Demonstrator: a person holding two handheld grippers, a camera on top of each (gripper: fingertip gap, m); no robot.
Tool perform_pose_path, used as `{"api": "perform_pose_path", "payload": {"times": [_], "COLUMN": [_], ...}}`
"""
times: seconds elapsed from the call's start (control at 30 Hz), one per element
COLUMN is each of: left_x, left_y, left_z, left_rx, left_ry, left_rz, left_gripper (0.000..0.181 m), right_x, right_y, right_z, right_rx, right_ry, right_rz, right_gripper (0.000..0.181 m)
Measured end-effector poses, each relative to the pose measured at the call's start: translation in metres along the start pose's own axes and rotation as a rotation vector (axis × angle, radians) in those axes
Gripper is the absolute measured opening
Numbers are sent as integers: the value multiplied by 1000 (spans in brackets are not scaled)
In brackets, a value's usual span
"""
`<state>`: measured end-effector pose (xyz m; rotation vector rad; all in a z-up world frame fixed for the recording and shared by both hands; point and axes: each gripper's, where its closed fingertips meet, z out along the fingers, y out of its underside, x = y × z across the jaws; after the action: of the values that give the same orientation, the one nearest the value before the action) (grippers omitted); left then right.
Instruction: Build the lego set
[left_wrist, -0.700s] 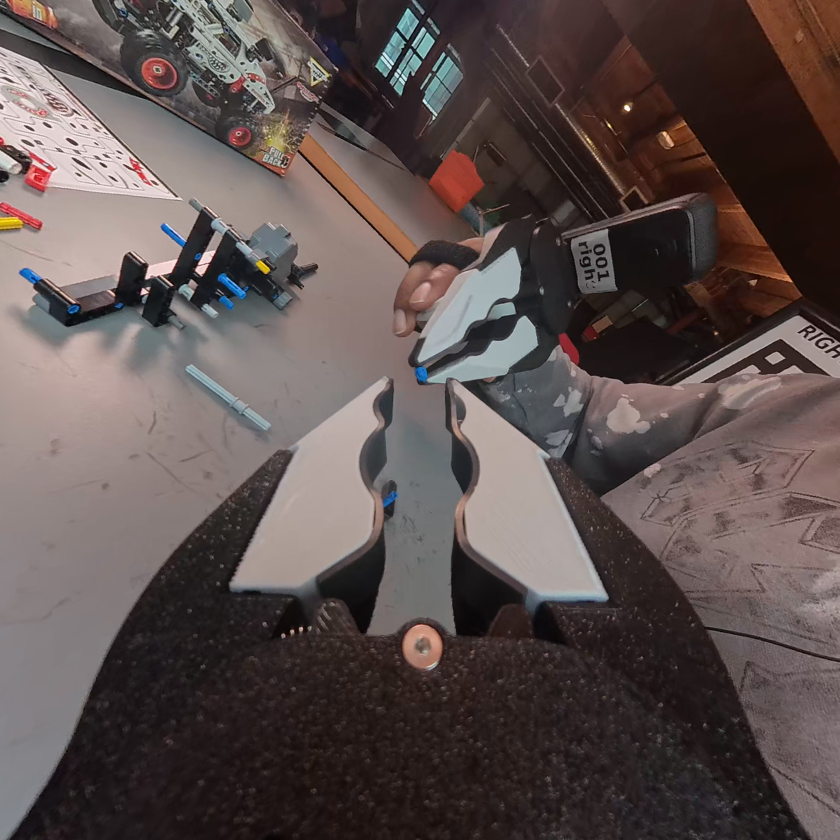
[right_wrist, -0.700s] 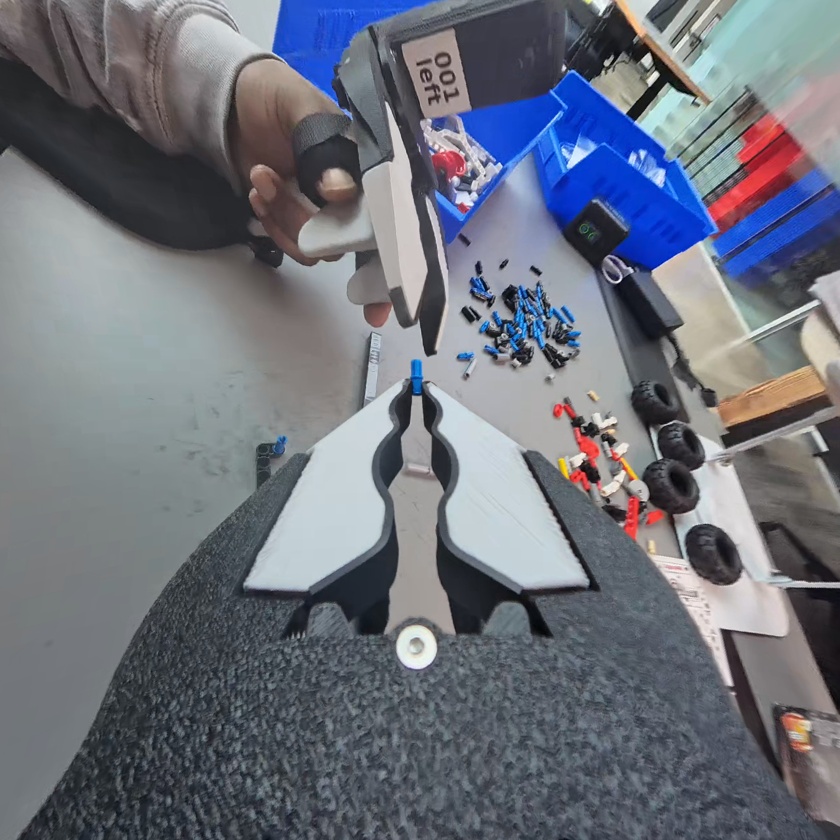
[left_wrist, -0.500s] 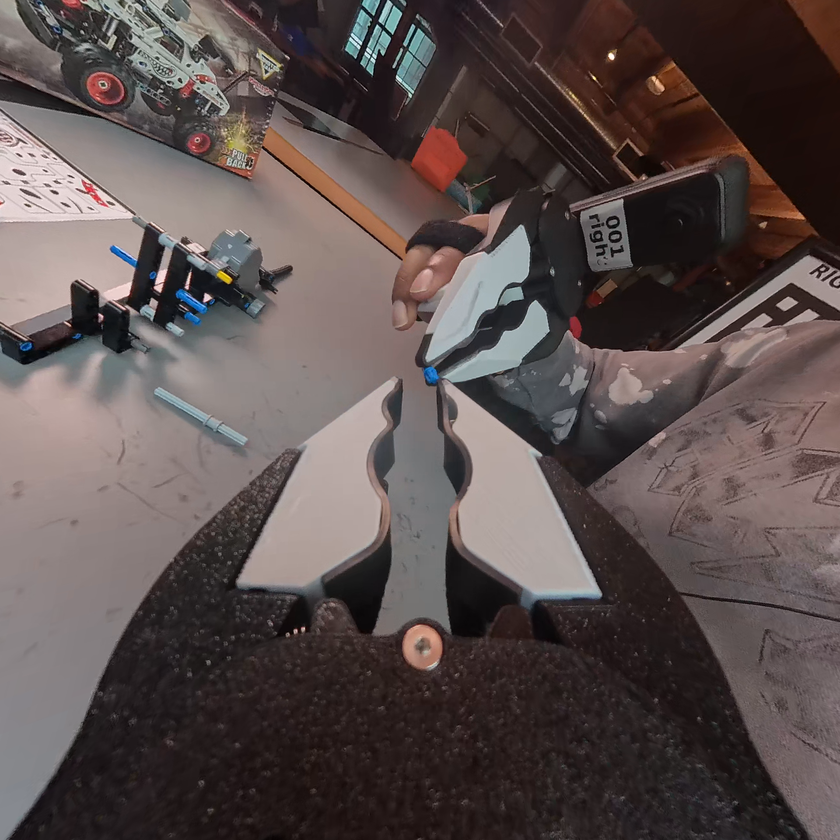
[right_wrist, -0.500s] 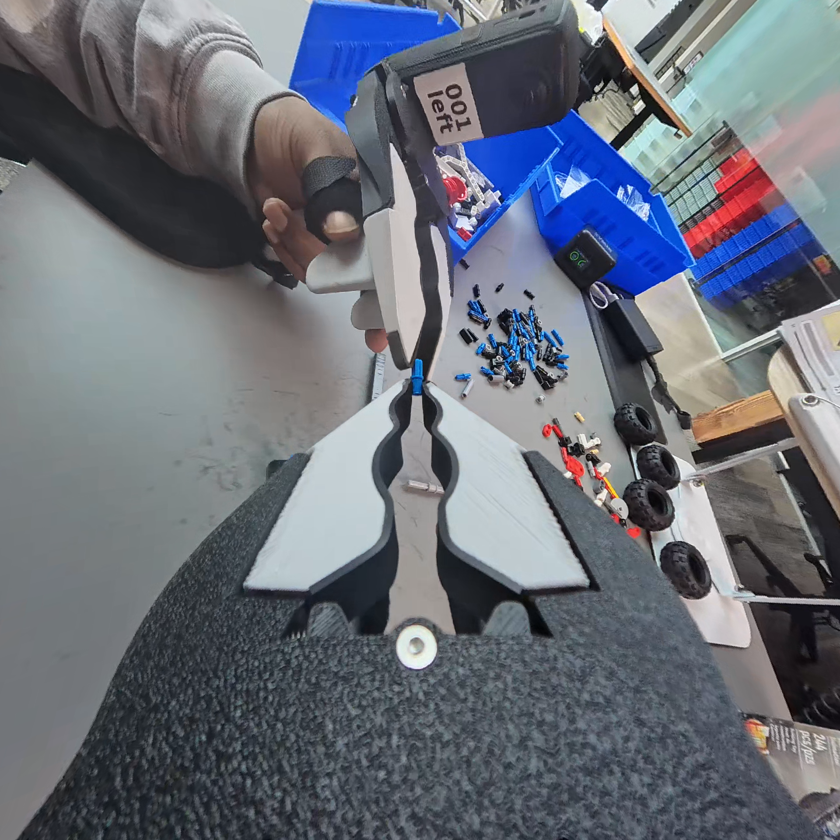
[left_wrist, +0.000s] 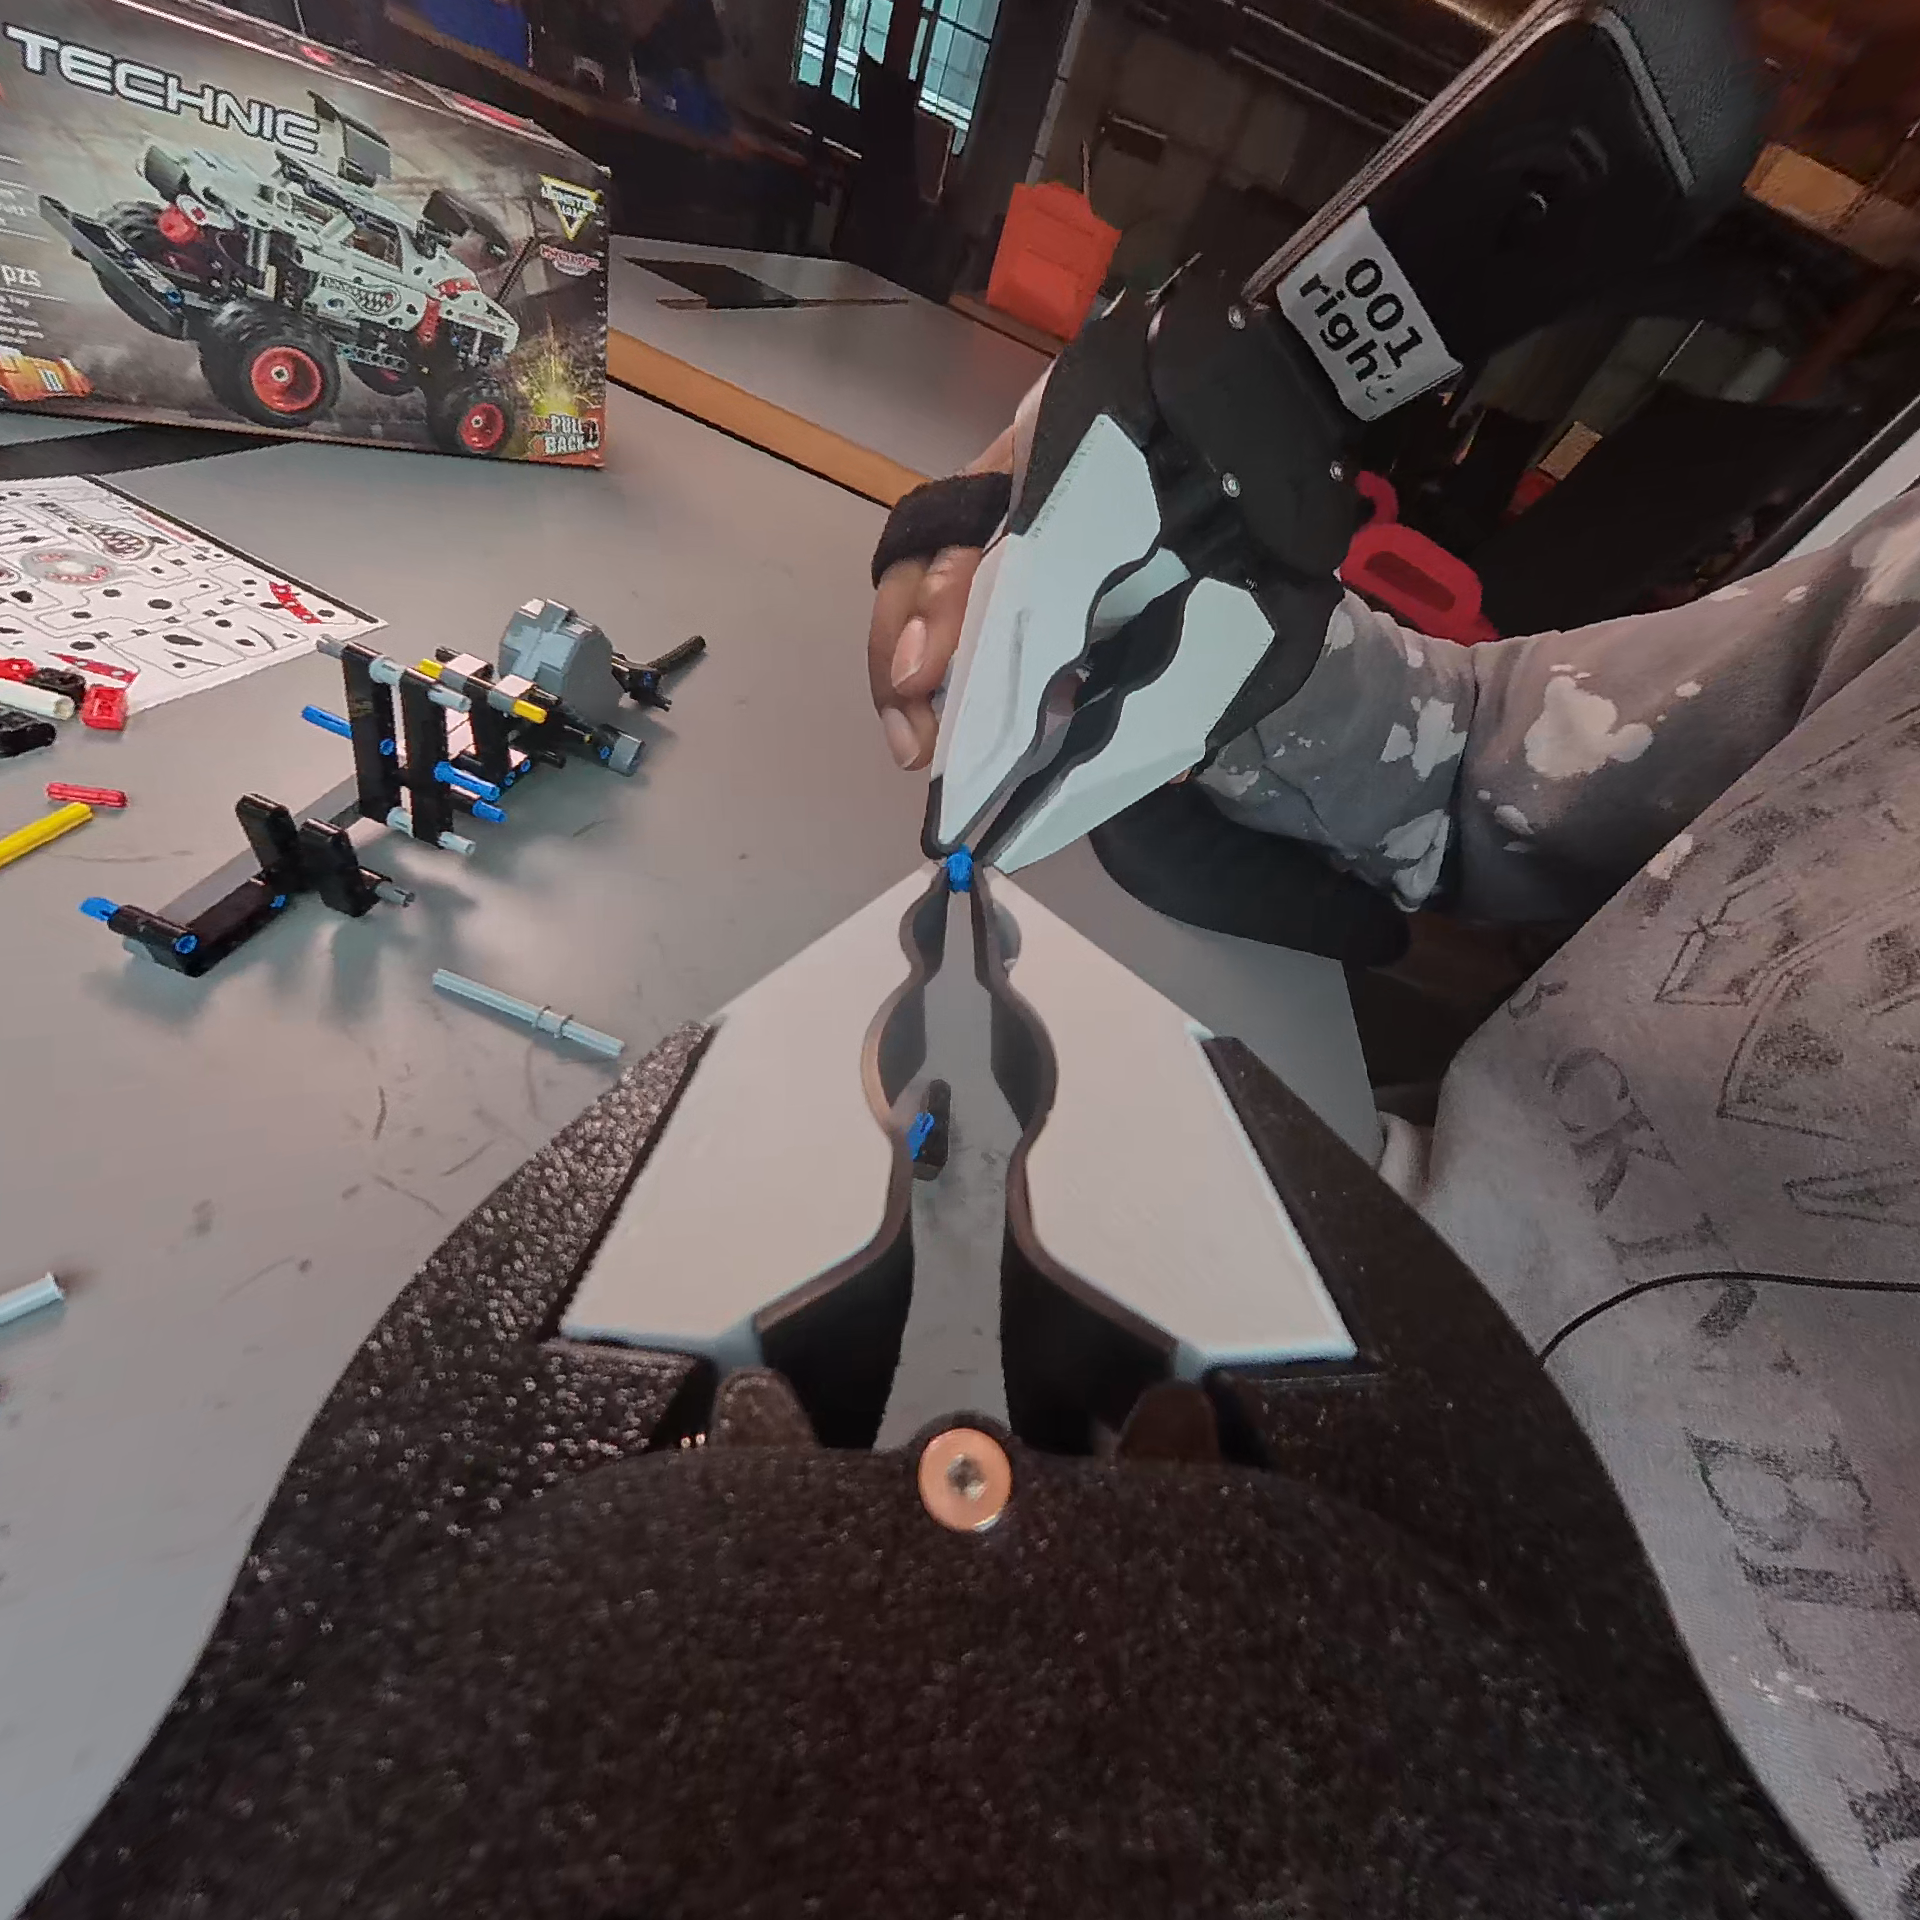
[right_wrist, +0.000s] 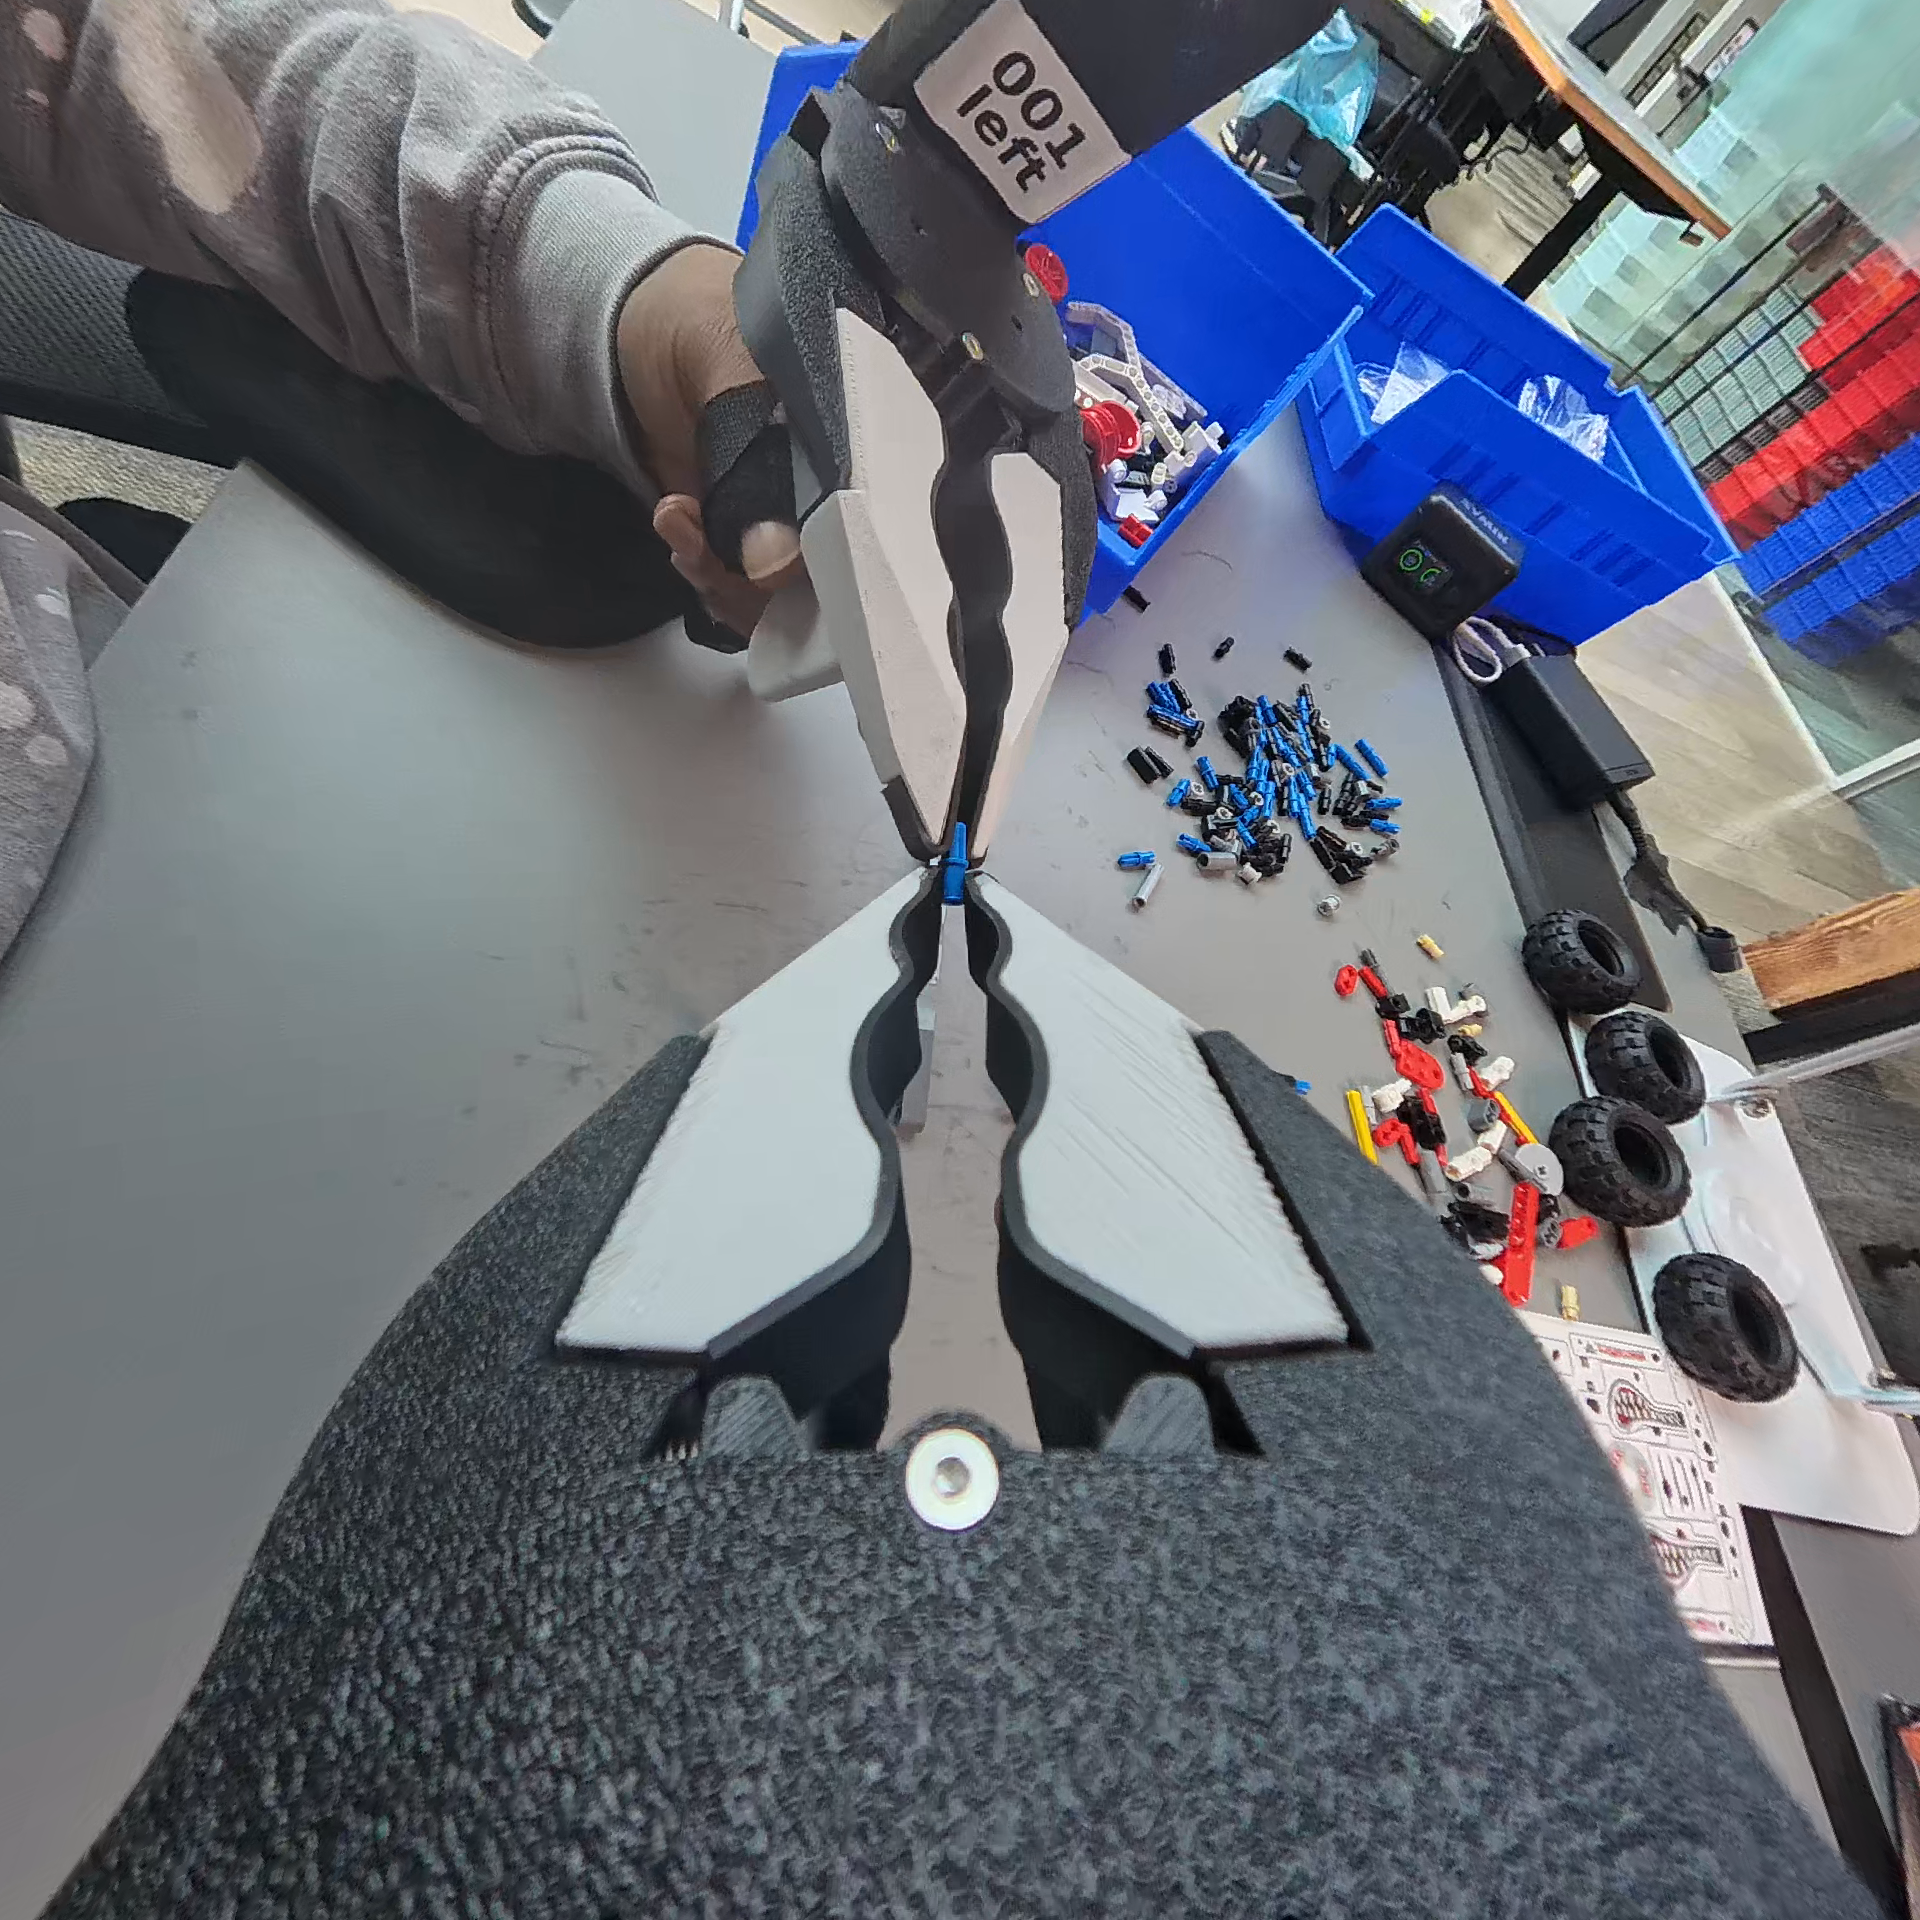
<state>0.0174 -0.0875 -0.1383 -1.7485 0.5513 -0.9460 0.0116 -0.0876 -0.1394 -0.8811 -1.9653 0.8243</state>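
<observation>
A small blue pin (left_wrist: 958, 871) is held in the air between both grippers, tip to tip. My left gripper (left_wrist: 956, 896) is shut on its near end. My right gripper (left_wrist: 962, 844) comes down from the upper right and is shut on the other end. In the right wrist view the blue pin (right_wrist: 954, 858) stands between my right gripper (right_wrist: 948, 889) and the left gripper (right_wrist: 952, 829) above it. The partly built black frame with a grey motor (left_wrist: 468, 727) lies on the table to the left. A small black piece with a blue pin (left_wrist: 928, 1127) lies under the left fingers.
A grey axle (left_wrist: 525, 1013) and the set's box (left_wrist: 301, 239) are to the left. To the right lie a pile of blue and black pins (right_wrist: 1268, 790), red and white parts (right_wrist: 1444, 1122), several tyres (right_wrist: 1621, 1158) and blue bins (right_wrist: 1507, 447). Both grippers' tips are close together, under 4 cm apart.
The left gripper was open and has closed on the blue pin that the right gripper holds. Both grippers have come together tip to tip.
</observation>
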Motion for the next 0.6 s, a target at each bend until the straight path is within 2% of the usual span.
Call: {"api": "perform_pose_path", "payload": {"times": [0.03,0.2,0.27,0.37,0.6], "left_x": [1,17,23,31,34], "left_y": [-2,-25,-29,-31,-29], "left_z": [-1,-14,-17,-18,-16], "left_rx": [10,165,182,182,166], "left_ry": [16,310,399,483,524], "left_rz": [-24,-373,-463,-526,-582], "left_gripper": [7,5,5,5,5], "right_x": [1,2,-1,-2,-4], "right_y": [-2,-24,-34,-40,-43], "right_z": [-1,-9,-11,-10,-12], "right_rx": [17,137,180,183,179], "right_ry": [6,66,87,125,155], "right_rz": [-8,-116,-163,-225,-307], "right_gripper": [4,10,12,13,9]}}
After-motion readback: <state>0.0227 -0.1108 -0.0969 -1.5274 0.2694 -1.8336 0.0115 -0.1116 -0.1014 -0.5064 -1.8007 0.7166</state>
